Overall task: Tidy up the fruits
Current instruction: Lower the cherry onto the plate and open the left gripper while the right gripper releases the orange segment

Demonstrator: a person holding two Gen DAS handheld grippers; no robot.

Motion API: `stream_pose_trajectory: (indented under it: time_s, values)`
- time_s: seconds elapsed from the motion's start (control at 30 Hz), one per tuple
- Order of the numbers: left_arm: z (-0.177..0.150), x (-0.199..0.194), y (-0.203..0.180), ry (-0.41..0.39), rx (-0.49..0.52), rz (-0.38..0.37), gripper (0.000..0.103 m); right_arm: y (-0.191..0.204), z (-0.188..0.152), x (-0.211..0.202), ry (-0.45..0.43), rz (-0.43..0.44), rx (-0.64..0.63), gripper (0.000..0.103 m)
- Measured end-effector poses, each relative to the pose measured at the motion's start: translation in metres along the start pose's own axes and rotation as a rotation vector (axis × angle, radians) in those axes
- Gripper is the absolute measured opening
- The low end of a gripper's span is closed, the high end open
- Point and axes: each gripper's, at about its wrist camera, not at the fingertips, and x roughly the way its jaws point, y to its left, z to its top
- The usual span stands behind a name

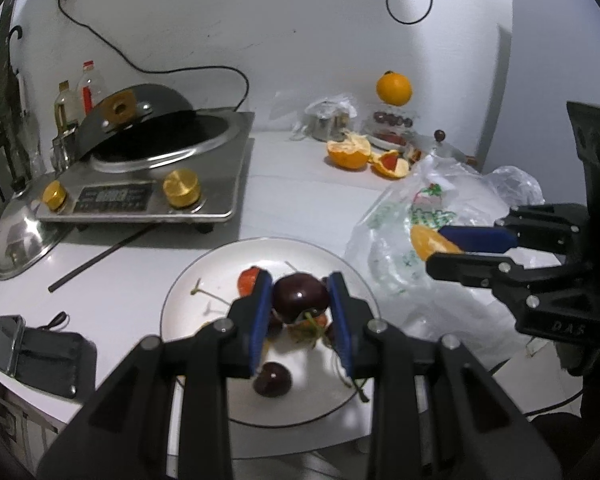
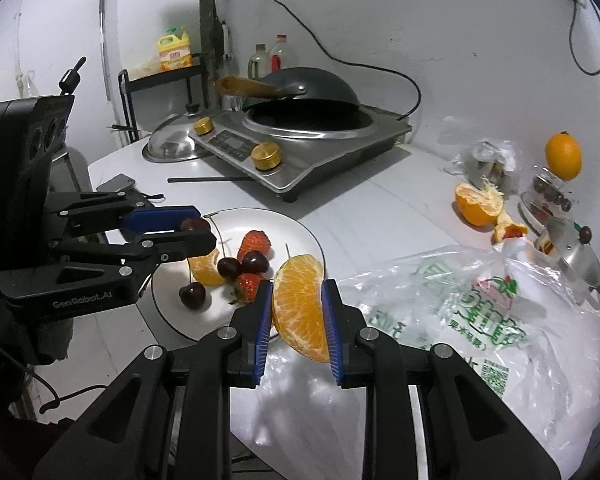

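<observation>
The left claw (image 1: 300,312) grips a cherry (image 1: 300,298); the right claw (image 2: 298,320) grips an orange wedge (image 2: 302,304), its long axis upright.

The black body of the left hand-held gripper (image 2: 188,236) carries the raised lettering "GenRobot.AI". The clear plastic bag (image 2: 480,320) at the near right of the worktop bears large green Chinese characters, too creased to read, and a QR code. The yellow bottle's (image 2: 175,49) red label is illegible.
</observation>
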Motion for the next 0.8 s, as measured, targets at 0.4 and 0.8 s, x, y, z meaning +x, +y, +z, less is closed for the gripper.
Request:
stream_pose_trajectory:
  time_s: [0.4, 0.8]
  values:
    - [0.001, 0.029, 0.029, 0.027, -0.019, 0.002, 0.030, 0.005, 0.011, 0.035, 0.042, 0.025, -0.004, 0.026]
    - [-0.001, 0.060, 0.056, 0.063, -0.037, 0.025, 0.030, 0.001, 0.021, 0.075, 0.076, 0.050, 0.001, 0.026]
